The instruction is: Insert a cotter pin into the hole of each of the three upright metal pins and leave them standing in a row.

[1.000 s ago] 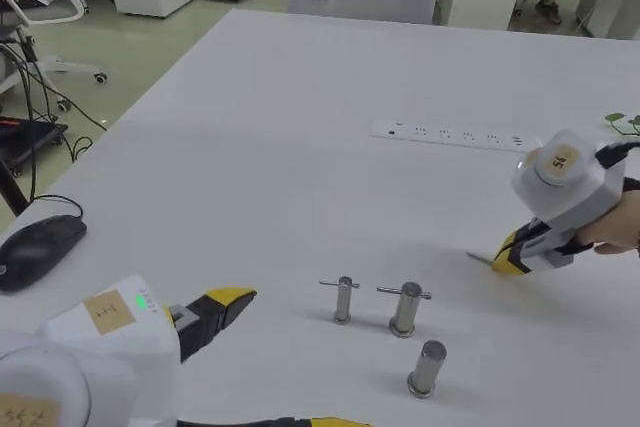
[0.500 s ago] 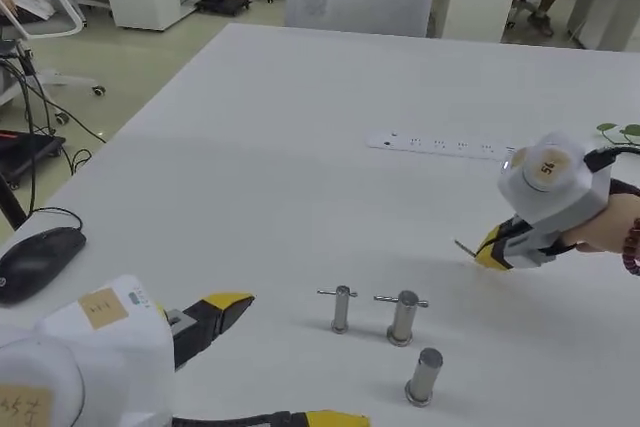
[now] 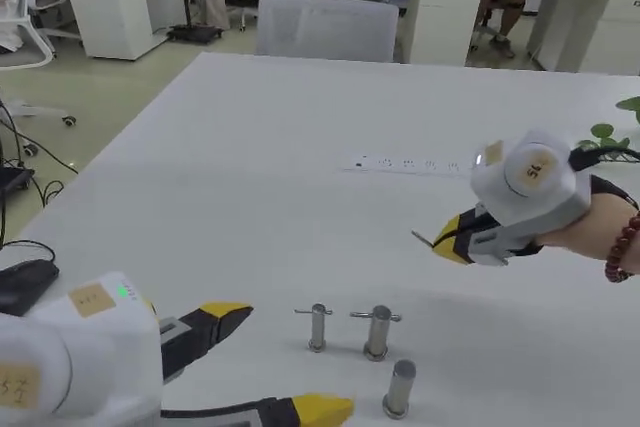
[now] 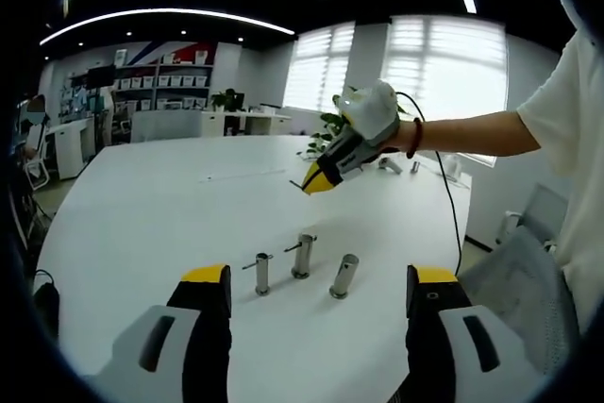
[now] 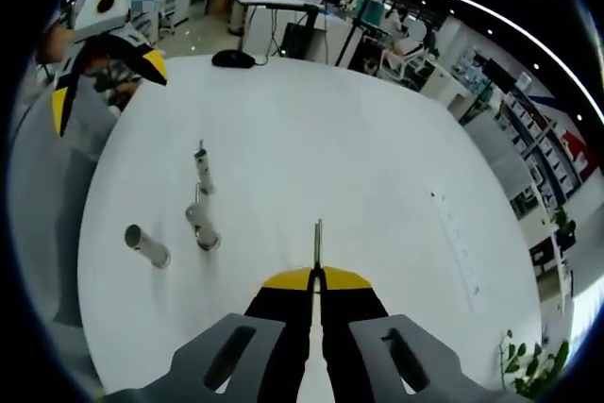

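Note:
Three upright metal pins stand near the table's front edge. The left pin [image 3: 317, 327] and the middle pin [image 3: 377, 332] each carry a cotter pin through the head. The third pin [image 3: 400, 388] stands nearer and bare, also in the left gripper view [image 4: 345, 275] and the right gripper view [image 5: 146, 244]. My right gripper [image 3: 447, 243] hovers above the table, right of the pins, shut on a thin cotter pin [image 5: 318, 238] that sticks out from its tips. My left gripper [image 3: 270, 362] is low at the front left, open and holding nothing, its jaws wide apart [image 4: 316, 276].
A white power strip [image 3: 410, 163] lies farther back on the white table [image 3: 250, 177]. A black mouse [image 3: 20, 282] sits at the left edge. Green leaves [image 3: 610, 132] show at the right edge, and a grey chair [image 3: 325, 27] stands behind the table.
My right gripper has risen off the table with the cotter pin and come left toward the pins. The left gripper stays open in place. The head camera has tilted.

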{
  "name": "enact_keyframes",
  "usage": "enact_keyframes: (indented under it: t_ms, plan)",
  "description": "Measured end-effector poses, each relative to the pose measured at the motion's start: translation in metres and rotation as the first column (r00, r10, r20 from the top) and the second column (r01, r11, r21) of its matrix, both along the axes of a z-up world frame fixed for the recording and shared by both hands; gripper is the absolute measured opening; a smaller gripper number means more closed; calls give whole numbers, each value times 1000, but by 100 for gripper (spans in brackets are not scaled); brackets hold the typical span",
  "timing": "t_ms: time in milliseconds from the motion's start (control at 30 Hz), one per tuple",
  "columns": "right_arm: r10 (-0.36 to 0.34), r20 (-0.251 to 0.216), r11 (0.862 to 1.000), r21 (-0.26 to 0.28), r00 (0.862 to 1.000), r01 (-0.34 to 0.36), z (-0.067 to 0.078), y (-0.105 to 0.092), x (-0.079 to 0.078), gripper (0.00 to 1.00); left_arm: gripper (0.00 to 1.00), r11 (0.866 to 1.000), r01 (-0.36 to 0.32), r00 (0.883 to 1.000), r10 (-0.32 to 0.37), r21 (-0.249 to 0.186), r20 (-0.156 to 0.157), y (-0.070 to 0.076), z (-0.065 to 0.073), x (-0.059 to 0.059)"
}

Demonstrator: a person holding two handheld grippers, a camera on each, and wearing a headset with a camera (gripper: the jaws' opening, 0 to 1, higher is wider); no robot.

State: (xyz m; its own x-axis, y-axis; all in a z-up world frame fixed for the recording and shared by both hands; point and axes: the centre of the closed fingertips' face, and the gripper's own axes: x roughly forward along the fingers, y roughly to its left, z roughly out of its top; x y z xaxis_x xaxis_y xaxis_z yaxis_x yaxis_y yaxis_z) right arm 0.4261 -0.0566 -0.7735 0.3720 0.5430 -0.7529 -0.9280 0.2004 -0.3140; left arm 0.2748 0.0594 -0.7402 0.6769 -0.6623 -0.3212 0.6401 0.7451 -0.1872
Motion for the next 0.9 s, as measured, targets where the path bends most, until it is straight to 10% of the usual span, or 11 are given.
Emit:
enact_keyframes:
  t_ms: [900]
  plan:
    - [194, 107, 979, 48, 975, -200, 37, 36, -82, 3, 51, 991, 79, 995, -85, -108, -52, -29, 15, 12]
